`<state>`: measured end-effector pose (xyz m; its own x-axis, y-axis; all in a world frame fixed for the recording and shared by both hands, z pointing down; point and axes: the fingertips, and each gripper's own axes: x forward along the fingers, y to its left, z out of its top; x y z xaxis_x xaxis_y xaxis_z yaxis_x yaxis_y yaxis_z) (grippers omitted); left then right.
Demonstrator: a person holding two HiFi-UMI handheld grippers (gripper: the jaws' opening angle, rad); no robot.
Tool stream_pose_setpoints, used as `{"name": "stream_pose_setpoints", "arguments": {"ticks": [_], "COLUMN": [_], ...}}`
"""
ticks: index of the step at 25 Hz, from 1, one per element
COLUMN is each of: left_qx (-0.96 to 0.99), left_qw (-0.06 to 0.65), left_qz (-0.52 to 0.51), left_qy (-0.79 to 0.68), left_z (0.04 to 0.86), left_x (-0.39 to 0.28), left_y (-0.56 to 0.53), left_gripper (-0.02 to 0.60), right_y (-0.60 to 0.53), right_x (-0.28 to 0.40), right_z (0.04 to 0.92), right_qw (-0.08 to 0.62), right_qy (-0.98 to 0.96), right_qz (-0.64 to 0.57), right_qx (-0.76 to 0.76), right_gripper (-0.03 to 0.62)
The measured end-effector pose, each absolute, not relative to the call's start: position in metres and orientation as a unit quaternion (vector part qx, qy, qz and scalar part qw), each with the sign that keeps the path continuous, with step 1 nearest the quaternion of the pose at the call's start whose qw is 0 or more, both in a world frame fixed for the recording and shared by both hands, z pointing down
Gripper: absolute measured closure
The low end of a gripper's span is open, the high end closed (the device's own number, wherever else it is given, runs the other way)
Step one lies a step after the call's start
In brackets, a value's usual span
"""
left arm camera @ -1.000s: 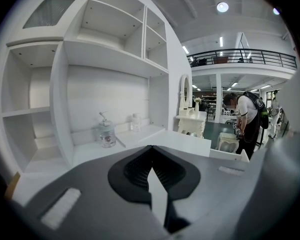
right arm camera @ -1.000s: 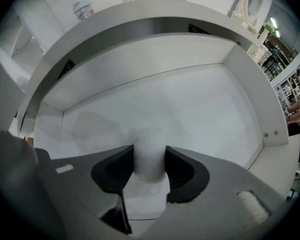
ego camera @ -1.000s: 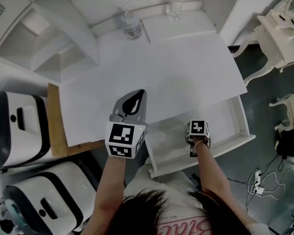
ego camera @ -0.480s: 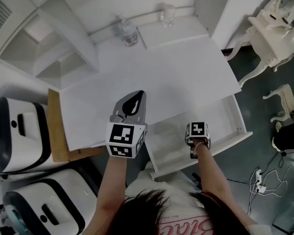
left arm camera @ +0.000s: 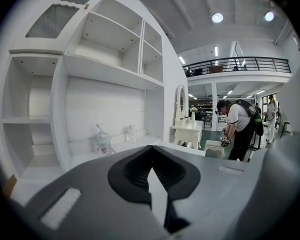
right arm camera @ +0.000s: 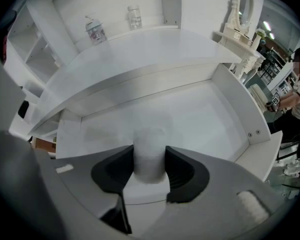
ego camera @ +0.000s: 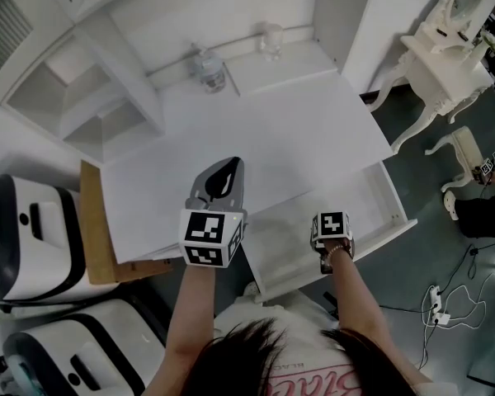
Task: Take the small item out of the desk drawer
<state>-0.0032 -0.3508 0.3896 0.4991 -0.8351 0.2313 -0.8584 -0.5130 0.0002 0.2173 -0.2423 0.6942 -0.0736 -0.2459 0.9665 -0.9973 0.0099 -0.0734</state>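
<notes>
The white desk drawer (ego camera: pixel 378 195) stands pulled open below the desk top (ego camera: pixel 272 130). My right gripper (ego camera: pixel 331 239) is over the drawer near its front edge. In the right gripper view the right gripper (right arm camera: pixel 150 165) is shut on a small white cylindrical item (right arm camera: pixel 149 143), its dark pads pressing both sides, with the bare drawer floor (right arm camera: pixel 195 116) beyond. My left gripper (ego camera: pixel 223 174) hovers over the desk top's near edge. Seen in its own view, the left gripper (left arm camera: pixel 151 165) has its jaws together with nothing between them.
A pump bottle (ego camera: pixel 211 70) and a clear jar (ego camera: pixel 270 40) stand at the back of the desk. White shelves (ego camera: pixel 74 106) rise at the left, with white machines (ego camera: pixel 29 229) below them. An ornate white dressing table (ego camera: pixel 437 52) and a person (ego camera: pixel 483 213) are at the right.
The head view has drifted, so the desk sits a little further left and up. Both grippers hold almost the same places, and the right one keeps its grip on the white item.
</notes>
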Motion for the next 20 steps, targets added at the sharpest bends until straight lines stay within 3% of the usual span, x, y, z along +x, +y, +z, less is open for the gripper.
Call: {"name": "stream_pose_setpoints", "arguments": {"ticks": [20], "left_qx": [0.874], "left_qw": [0.036], "left_qz": [0.059], "left_qy": [-0.481], "left_z": [0.354], "left_x": [-0.008], "left_y": [-0.341], "left_gripper": [0.566], "right_y": [-0.249], "right_x": [0.215], "right_z": [0.624], "right_qw": [0.359], "right_qy": [-0.599], "right_qz": [0.417], "right_qx": [0.581], "right_gripper": [0.417]}}
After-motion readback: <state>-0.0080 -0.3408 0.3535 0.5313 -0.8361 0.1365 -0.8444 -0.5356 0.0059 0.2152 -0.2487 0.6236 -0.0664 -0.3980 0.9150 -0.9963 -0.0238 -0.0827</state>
